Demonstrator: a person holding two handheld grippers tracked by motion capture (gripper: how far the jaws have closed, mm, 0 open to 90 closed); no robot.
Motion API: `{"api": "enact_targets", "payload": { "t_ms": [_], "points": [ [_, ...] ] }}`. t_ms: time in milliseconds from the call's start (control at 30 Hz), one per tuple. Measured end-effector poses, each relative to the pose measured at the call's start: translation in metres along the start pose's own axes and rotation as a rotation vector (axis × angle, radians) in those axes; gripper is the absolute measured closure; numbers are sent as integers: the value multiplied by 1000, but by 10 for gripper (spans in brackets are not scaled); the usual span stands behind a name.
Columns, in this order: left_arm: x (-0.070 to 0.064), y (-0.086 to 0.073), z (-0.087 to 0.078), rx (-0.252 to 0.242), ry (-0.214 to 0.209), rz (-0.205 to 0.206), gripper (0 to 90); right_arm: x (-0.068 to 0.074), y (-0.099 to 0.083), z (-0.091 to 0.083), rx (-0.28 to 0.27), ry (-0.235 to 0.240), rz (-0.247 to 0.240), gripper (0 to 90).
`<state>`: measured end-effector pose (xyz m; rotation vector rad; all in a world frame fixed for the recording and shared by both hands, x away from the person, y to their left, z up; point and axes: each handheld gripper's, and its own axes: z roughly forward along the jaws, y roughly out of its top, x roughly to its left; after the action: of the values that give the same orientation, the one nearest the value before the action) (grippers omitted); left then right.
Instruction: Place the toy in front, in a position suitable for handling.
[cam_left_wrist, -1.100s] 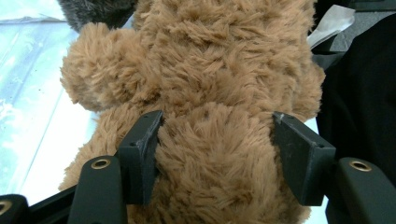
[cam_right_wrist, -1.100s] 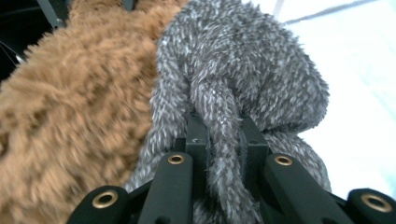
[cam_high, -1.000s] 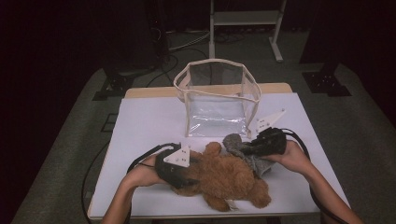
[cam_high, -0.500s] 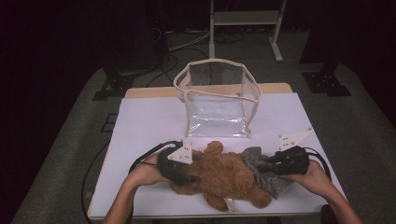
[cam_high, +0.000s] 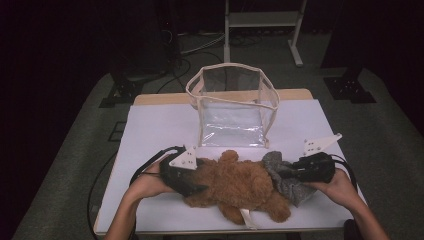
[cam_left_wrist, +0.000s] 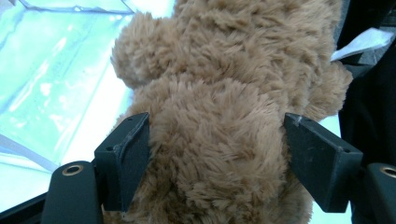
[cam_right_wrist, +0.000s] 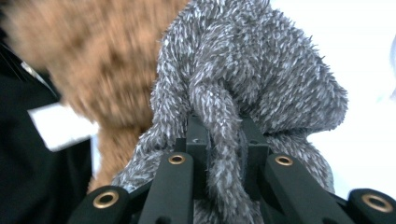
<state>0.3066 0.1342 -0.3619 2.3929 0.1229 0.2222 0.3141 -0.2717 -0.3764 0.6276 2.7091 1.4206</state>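
Observation:
A brown teddy bear (cam_high: 235, 182) lies on its side near the front edge of the white table (cam_high: 160, 125). My left gripper (cam_high: 192, 182) is at the bear's left end. In the left gripper view its jaws (cam_left_wrist: 217, 123) stand wide, with both pads pressed into the brown fur (cam_left_wrist: 219, 140). My right gripper (cam_high: 294, 172) is at the bear's right end, shut on a grey fuzzy cloth (cam_high: 282, 175). In the right gripper view a strand of that cloth (cam_right_wrist: 252, 60) is pinched between the jaws (cam_right_wrist: 223, 126), and the bear (cam_right_wrist: 93, 70) is blurred behind it.
A clear plastic bag with cream trim (cam_high: 232, 107) stands open and upright at the table's middle, just behind the bear; its wall (cam_left_wrist: 56, 70) is near the left gripper. A pale strap (cam_high: 246, 217) sticks out under the bear. Dark floor and stands surround the table.
My right gripper has moved right and toward the front edge, dragging the grey cloth away from the bear's top. The left gripper has stayed on the bear.

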Motion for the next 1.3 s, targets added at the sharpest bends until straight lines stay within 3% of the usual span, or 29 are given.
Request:
{"api": "enact_targets", "payload": {
  "t_ms": [133,300,467,500,533,567,600,633,733,867,900,1000,1067,1100,1233,1300],
  "points": [
    [0,1,8,9,12,2,247,17,20,-7,-66,42,-62,777],
    [-1,6,11,31,17,20,246,31,32,14,4,64,-118,777],
    [-2,3,3,3,23,12,243,22,22,24,36,33,-98,777],
    [-1,1,-1,1,28,12,240,12,13,26,34,28,-57,777],
    [-1,0,-3,2,32,11,240,12,13,26,34,28,-57,777],
    [-1,-4,-7,8,40,9,224,3,5,31,73,2,-37,777],
    [-1,-4,-7,8,40,9,219,3,5,31,73,2,-37,777],
    [-2,-8,-10,13,48,4,212,-3,-3,32,60,24,2,777],
    [-3,-16,-13,36,59,-6,200,-3,-2,24,45,12,7,777],
    [-3,-25,-10,37,31,-7,248,5,6,8,7,4,-17,776],
    [-3,-27,-6,31,22,-10,259,14,15,-2,-25,11,-44,776],
    [-2,-27,-2,16,17,-18,299,23,29,-6,-51,33,-81,776],
    [-1,-23,1,13,12,-23,317,27,34,-5,-51,40,-98,776],
    [-2,-18,6,12,2,-17,326,34,44,2,-41,53,-132,775],
    [-5,-10,13,7,5,-5,332,39,55,14,-21,75,-152,774],
    [-5,-6,17,5,8,-12,332,45,60,29,23,83,-188,775]
  ]
}}
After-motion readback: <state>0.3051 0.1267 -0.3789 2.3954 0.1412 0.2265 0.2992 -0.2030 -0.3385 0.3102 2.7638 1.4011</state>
